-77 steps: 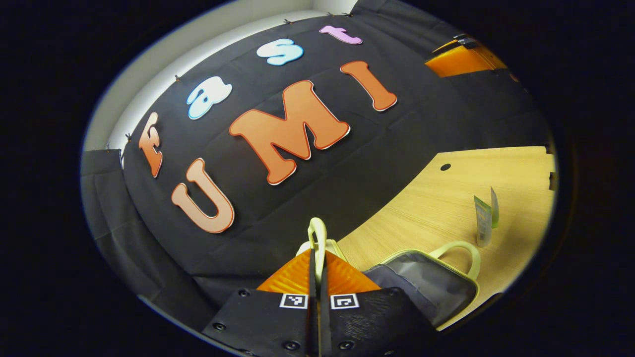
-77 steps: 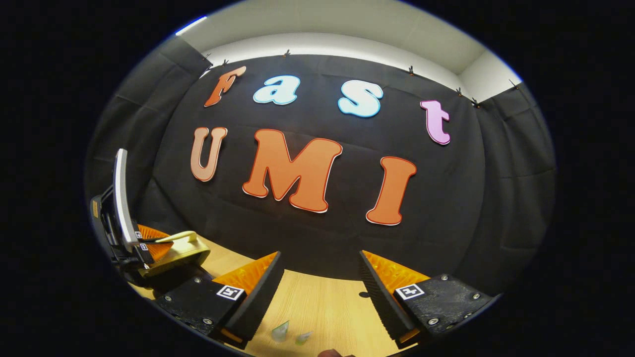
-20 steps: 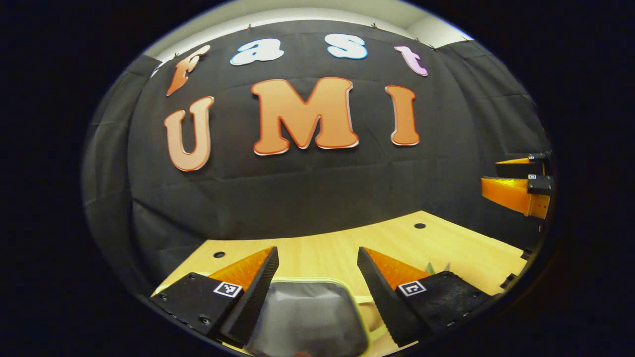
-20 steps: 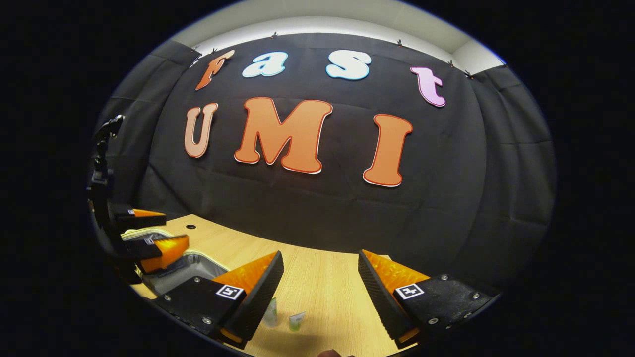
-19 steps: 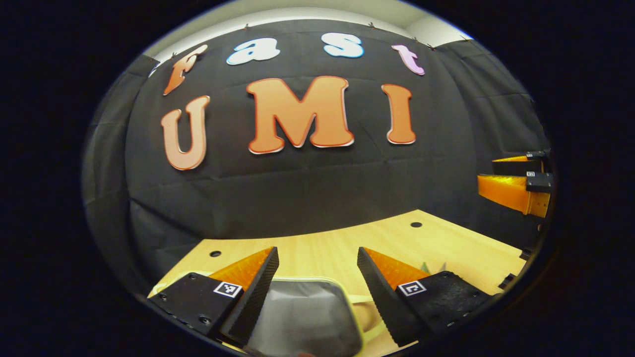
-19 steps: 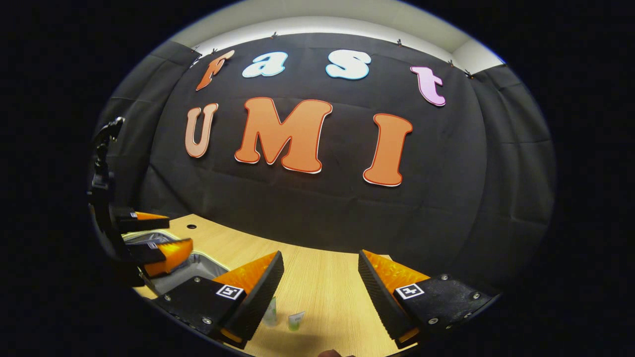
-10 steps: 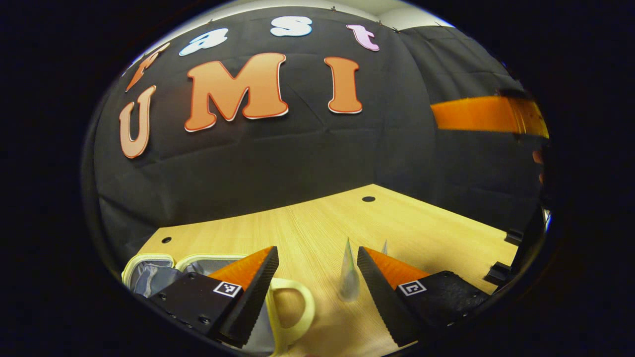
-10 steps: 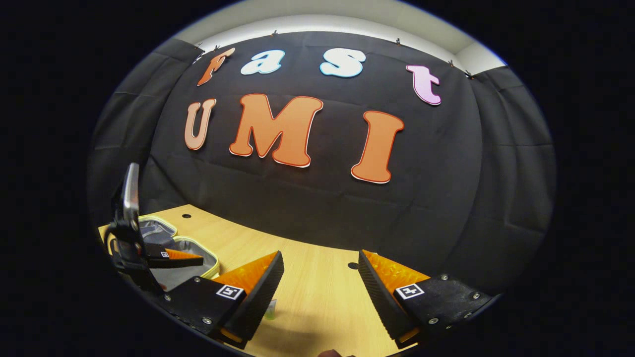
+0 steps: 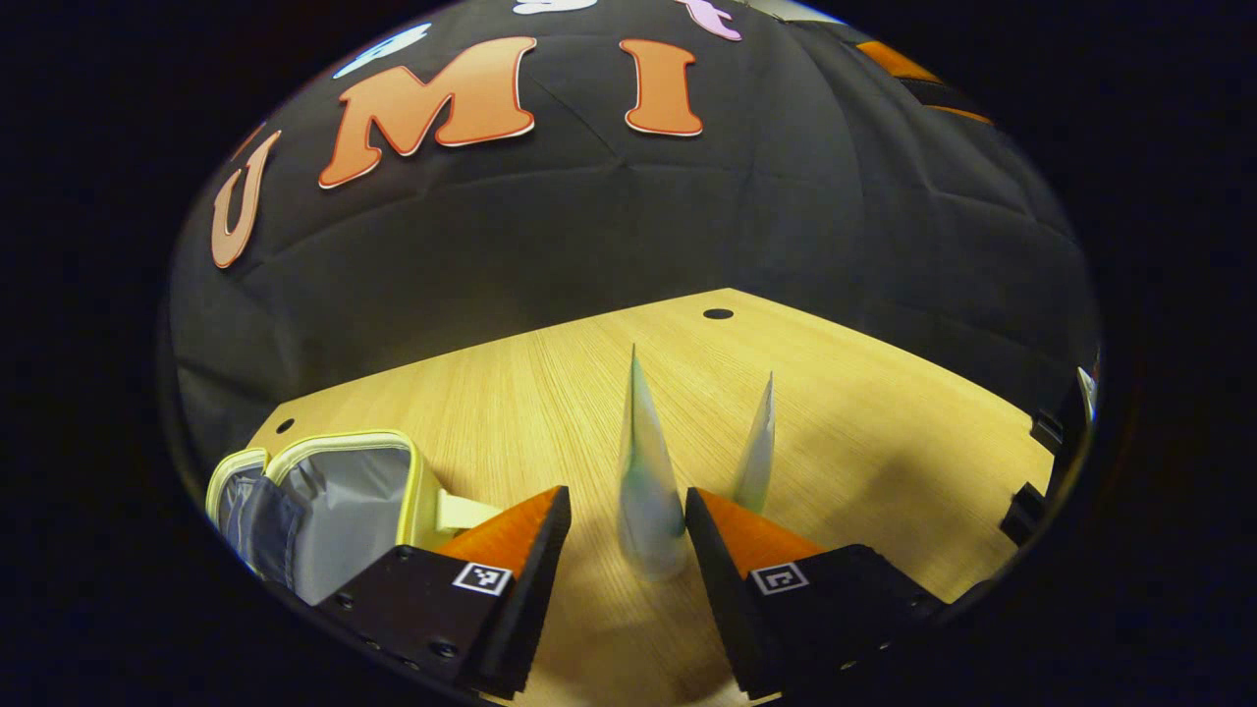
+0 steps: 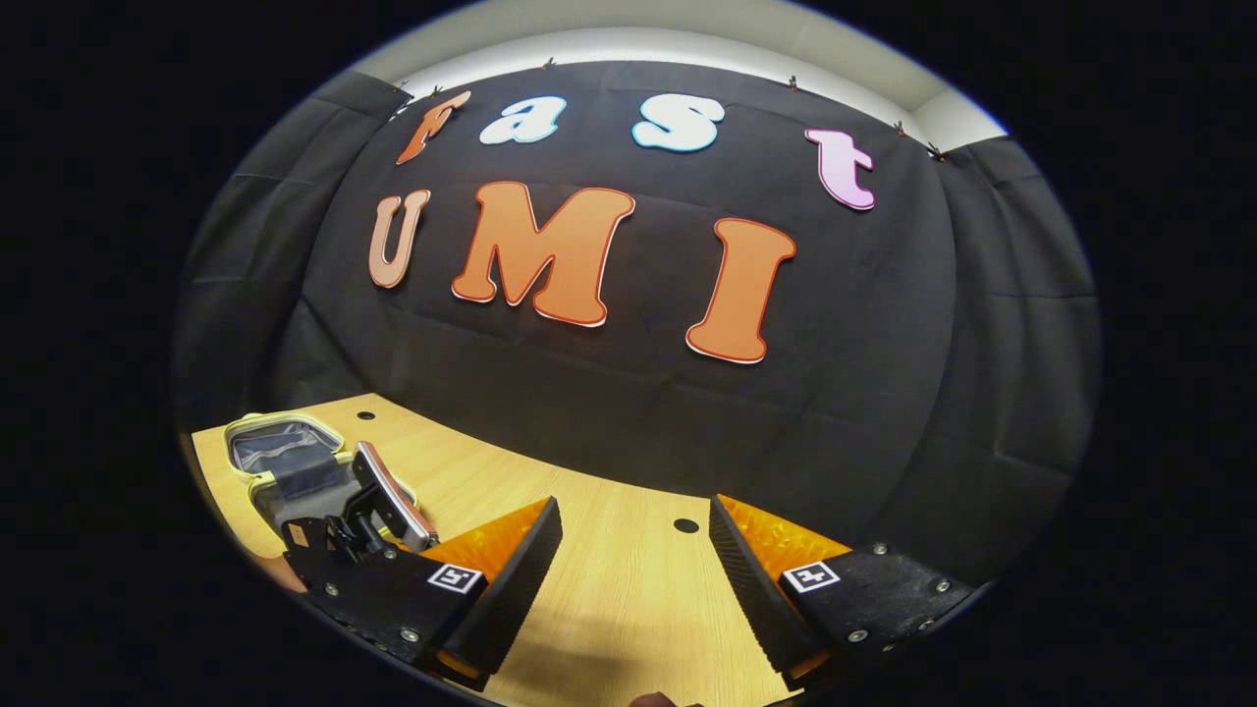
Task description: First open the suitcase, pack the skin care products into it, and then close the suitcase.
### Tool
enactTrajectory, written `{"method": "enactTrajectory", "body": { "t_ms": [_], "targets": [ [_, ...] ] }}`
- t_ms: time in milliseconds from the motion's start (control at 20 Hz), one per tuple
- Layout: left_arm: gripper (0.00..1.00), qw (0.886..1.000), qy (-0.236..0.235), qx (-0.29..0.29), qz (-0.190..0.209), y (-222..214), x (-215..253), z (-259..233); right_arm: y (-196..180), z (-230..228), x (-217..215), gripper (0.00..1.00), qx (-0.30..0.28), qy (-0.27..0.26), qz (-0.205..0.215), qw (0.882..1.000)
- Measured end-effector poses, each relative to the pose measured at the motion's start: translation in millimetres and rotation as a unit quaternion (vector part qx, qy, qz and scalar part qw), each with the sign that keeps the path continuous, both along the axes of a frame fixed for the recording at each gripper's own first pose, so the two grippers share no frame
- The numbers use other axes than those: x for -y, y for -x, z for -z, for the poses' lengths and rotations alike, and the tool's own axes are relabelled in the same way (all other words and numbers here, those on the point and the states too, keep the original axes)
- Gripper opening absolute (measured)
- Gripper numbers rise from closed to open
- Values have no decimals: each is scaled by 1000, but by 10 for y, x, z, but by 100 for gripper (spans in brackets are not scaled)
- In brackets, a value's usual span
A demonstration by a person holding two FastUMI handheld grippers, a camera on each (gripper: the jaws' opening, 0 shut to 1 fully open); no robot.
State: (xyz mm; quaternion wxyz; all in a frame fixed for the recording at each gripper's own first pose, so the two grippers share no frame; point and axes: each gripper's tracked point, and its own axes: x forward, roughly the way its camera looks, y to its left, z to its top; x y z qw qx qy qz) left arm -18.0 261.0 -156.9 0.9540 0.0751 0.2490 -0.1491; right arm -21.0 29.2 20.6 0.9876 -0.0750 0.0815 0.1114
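Observation:
The small suitcase [image 9: 334,501], cream-edged with a grey lining, lies open on the wooden table [image 9: 550,383] at the lower left of the left gripper view. Two pale skin care tubes stand upright, cap down. The nearer tube [image 9: 643,481] stands between the fingers of my left gripper [image 9: 626,496], which is open around it; I cannot tell if a finger touches it. The second tube [image 9: 758,452] stands just right of it, behind the right finger. My right gripper [image 10: 636,506] hangs open over bare table, with the suitcase [image 10: 280,447] and the left gripper's body [image 10: 363,520] to its left.
The table has small round holes [image 9: 718,314] near its far edge and another hole [image 9: 284,426] by the suitcase. The black cloth wall [image 9: 589,226] closes the back. A dark bracket [image 9: 1026,511] sits at the table's right edge.
My left gripper let go of the suitcase lid, swung right away from the open suitcase and came down around the nearer tube, its fingers a little closer together. The right gripper stayed open.

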Motion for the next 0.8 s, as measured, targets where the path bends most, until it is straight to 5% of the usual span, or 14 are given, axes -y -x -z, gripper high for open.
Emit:
{"method": "enactTrajectory", "body": {
  "t_ms": [200,450,800],
  "targets": [
    [37,1000,-7,-17,12,-9,118,42,52,67,46,96,-4,5,-6,1000],
    [37,1000,8,9,-7,25,45,-477,86,220,1,96,-17,-4,-26,1000],
    [37,992,15,73,-101,223,-674,-1686,103,707,-405,96,-58,-26,-101,993]
  ]
}}
